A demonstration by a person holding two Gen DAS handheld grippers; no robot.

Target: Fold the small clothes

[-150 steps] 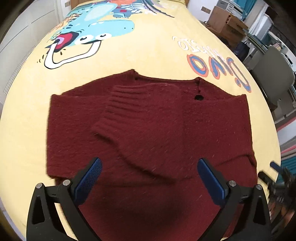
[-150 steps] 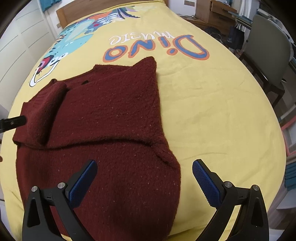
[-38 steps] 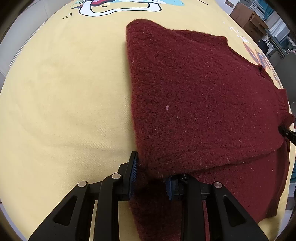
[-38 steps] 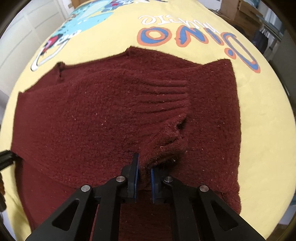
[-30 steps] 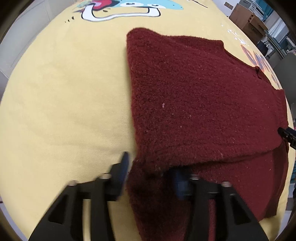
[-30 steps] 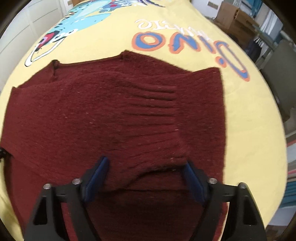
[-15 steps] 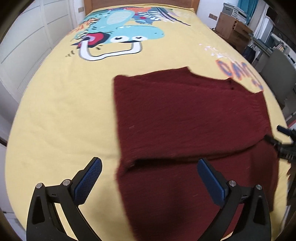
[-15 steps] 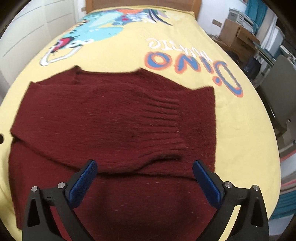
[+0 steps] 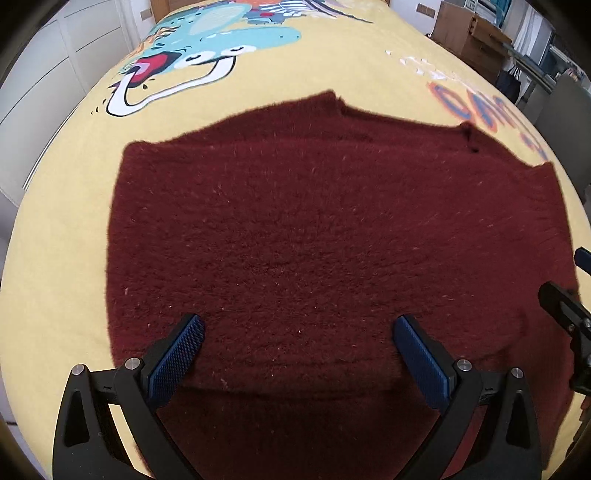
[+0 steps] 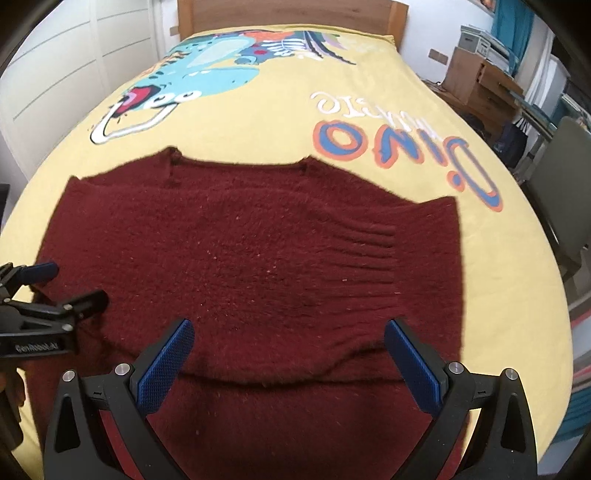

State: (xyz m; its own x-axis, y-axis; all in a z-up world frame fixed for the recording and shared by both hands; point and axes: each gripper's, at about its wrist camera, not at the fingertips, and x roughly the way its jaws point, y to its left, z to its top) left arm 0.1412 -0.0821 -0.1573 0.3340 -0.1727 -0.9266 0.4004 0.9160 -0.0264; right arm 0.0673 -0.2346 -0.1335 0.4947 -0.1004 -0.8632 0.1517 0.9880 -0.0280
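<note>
- Sweater [image 9: 332, 240], dark red, fuzzy knit: lies flat on the bed, spread across its near half, close to the foot edge; neckline toward the headboard.
- Sweater, fold state: both sleeves lie folded in across the body; a ribbed cuff [image 10: 369, 258] rests on top, toward the bed's right edge; the lower body shows beneath the sleeves' near fold line.
- Sweater, detail: a small dark spot at the neckline [image 9: 474, 149], seen in the left wrist view; what it is cannot be told.
- Bedspread [image 10: 280, 122], yellow: printed with a blue cartoon dinosaur [image 10: 192, 85] toward the headboard's left corner and the lettering "Dino" [image 10: 402, 147] toward the right edge, read upside down from the foot.
- Left gripper [image 9: 297, 347]: fingers [image 9: 177, 354] spread wide, blue pads bare, nothing held; it hangs above the sweater's near fold line, apart from the cloth.
- Right gripper [image 10: 288, 350]: fingers [image 10: 413, 369] spread wide, blue pads bare, nothing held; it hangs above the sweater's near fold, just short of the cuff.
- Cross views: each gripper shows at the side of the other's picture, over the sweater's side edges.
- Headboard [image 10: 288, 14], wood, at the bed's far end.
- Chair [image 10: 561, 192], grey, beyond the bed's right edge.
- Cabinet doors [image 10: 55, 55], white, panelled, beyond the left edge.
- Cardboard boxes [image 10: 476, 81] past the far right corner.
</note>
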